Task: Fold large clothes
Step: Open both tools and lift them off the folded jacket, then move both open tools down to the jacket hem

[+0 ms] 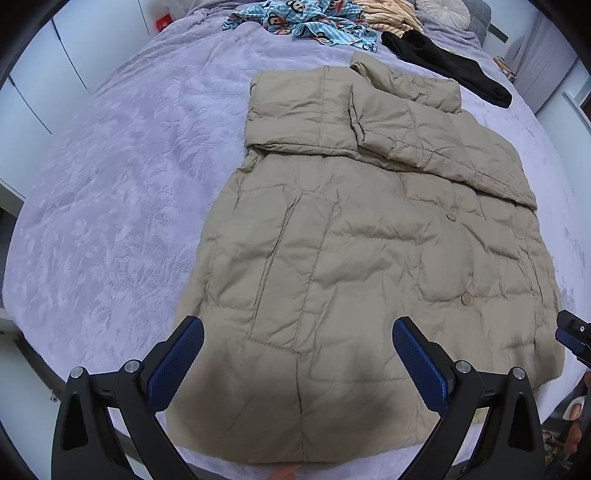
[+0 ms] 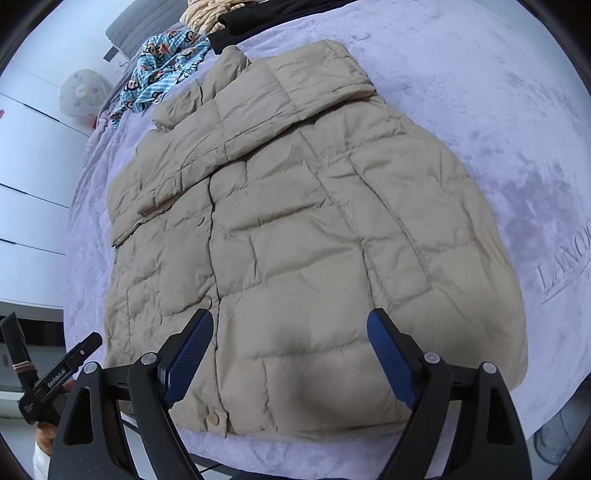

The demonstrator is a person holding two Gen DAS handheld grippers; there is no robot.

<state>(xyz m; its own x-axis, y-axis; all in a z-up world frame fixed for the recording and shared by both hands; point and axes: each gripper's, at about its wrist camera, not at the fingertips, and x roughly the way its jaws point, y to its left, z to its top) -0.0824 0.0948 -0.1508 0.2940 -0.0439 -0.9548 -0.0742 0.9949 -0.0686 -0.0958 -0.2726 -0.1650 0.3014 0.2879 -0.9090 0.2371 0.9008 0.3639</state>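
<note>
A beige quilted jacket lies flat on a lavender blanket, hem nearest me, both sleeves folded across its chest. My left gripper hovers open above the hem's left part, its blue pads apart from the fabric. In the right wrist view the same jacket fills the middle. My right gripper stands open over the hem by the button placket, with nothing pinched. The left gripper's black body shows at the lower left of that view. A bit of the right gripper shows at the left wrist view's right edge.
Beyond the jacket's collar lie a blue monkey-print cloth, a black garment and a striped tan cloth. White cupboard doors stand to the left of the bed. The bed's near edge runs just under the hem.
</note>
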